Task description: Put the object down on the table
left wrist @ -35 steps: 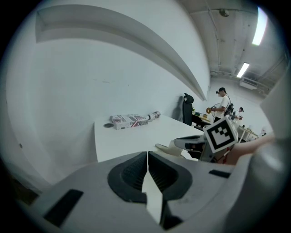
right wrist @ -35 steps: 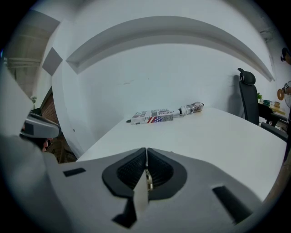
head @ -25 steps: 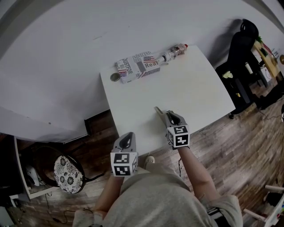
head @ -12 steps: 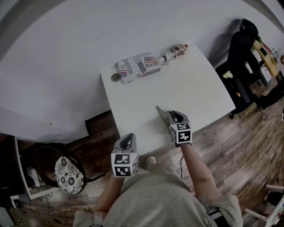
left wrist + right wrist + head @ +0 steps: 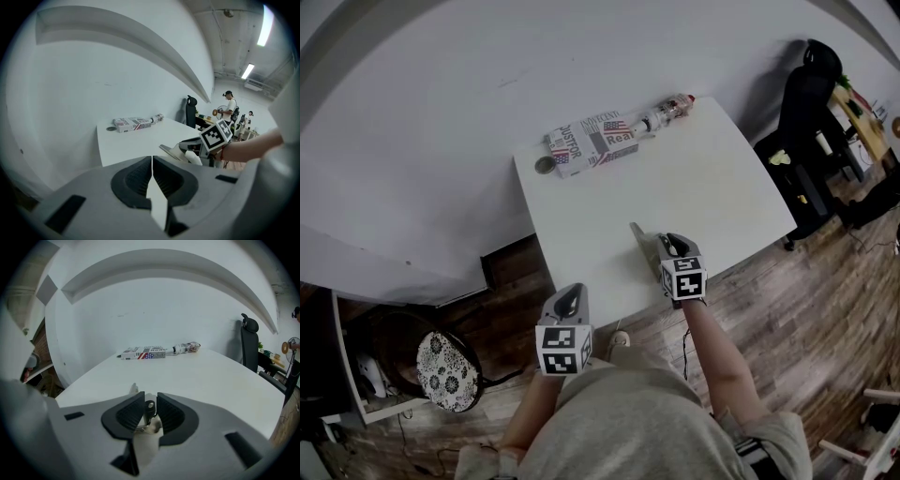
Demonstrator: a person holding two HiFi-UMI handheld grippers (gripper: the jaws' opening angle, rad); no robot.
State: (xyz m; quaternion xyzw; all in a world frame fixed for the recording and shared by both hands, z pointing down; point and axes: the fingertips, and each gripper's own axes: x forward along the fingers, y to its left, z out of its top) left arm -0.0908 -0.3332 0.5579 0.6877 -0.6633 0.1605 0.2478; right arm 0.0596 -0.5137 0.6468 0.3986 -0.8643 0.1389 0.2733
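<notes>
A slim pale object [image 5: 639, 240] lies low over the white table [image 5: 712, 178] near its front edge, its tip pointing toward the wall. My right gripper [image 5: 656, 251] is around its near end, and the jaws are opening. In the right gripper view a dark riveted part of the object [image 5: 149, 408] stands between the pads with a little gap on each side, and its pale tip [image 5: 134, 389] pokes out ahead. My left gripper [image 5: 568, 302] hangs off the table's front edge, shut and empty. From the left gripper view the object [image 5: 169, 151] shows beside the right gripper [image 5: 188, 146].
A printed box [image 5: 591, 141], a small bottle [image 5: 670, 108] and a dark round disc [image 5: 544, 165] lie along the table's far edge by the wall. A black chair [image 5: 811, 94] stands to the right, a patterned stool [image 5: 445, 367] at the lower left.
The right gripper shifted slightly to the right with the object, then held still. The left gripper has not moved.
</notes>
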